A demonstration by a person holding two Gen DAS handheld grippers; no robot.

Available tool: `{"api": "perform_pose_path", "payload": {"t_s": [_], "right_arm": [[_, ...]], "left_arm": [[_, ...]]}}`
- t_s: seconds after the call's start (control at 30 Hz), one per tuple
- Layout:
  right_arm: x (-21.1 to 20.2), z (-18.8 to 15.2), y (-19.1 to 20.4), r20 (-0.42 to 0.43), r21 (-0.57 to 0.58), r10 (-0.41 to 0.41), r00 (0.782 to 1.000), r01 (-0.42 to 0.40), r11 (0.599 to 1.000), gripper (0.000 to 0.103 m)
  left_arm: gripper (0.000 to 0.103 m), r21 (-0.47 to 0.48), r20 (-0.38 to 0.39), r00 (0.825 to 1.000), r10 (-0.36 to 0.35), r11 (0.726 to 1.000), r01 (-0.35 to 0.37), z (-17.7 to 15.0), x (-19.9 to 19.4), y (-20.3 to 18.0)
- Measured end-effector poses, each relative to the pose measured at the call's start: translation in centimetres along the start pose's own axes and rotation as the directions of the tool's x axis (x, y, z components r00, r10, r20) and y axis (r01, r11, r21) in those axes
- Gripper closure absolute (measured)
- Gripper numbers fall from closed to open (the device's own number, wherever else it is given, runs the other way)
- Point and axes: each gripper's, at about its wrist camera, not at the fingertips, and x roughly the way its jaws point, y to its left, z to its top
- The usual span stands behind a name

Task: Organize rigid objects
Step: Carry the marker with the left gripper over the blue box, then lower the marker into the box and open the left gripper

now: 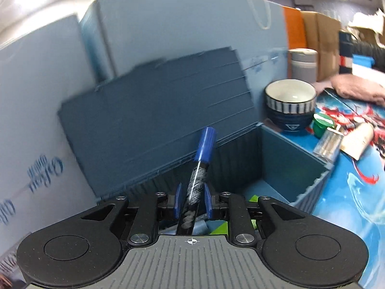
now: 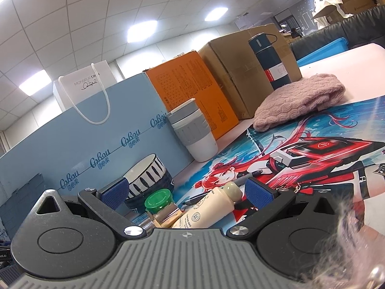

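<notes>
In the left wrist view, a pen with a blue cap [image 1: 204, 144] stands tilted between the pads of my left gripper [image 1: 193, 202]. A thin gap shows on each side, so the pads do not press on it. It hangs over an open dark blue storage box [image 1: 288, 168], whose lid [image 1: 156, 120] leans back. Green pieces [image 1: 253, 198] lie in the box. My right gripper [image 2: 186, 192] stands wide open and low over the printed mat [image 2: 312, 156]. A green-capped jar [image 2: 158, 200] and a cream tube [image 2: 211, 207] lie between its fingers, untouched.
A striped bowl [image 2: 149, 175] and a grey-banded white cup [image 2: 192, 132] stand by the light blue panel [image 2: 96, 132]. Behind are an orange box [image 2: 192, 84], a cardboard box [image 2: 240, 60], a dark flask [image 2: 272, 60] and a pink knit hat [image 2: 300, 101].
</notes>
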Motion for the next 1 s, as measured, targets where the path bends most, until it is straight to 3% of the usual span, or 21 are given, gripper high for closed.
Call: {"api": "perform_pose_path", "payload": {"t_s": [0.27, 0.43, 0.73, 1.0], "right_arm": [[0.2, -0.1, 0.0, -0.008, -0.001, 0.005, 1.0, -0.005, 1.0, 0.0], [0.2, -0.1, 0.0, -0.008, -0.002, 0.004, 1.0, -0.004, 1.0, 0.0], [0.2, -0.1, 0.1, -0.002, -0.01, 0.006, 1.0, -0.006, 1.0, 0.0], [-0.3, -0.3, 0.4, 0.02, -0.044, 0.014, 1.0, -0.013, 0.999, 0.0]], "left_arm": [[0.082, -0.1, -0.023, 0.999, -0.029, 0.995, 0.027, -0.7, 1.1, 1.0], [0.082, -0.178, 0.03, 0.999, -0.03, 0.983, 0.035, -1.0, 0.1, 1.0], [0.082, -0.24, 0.119, 0.992, 0.052, 0.97, -0.022, -1.1, -2.8, -0.2], [0.082, -0.302, 0.143, 0.985, 0.101, 0.952, -0.054, -1.7, -4.7, -1.0]]}}
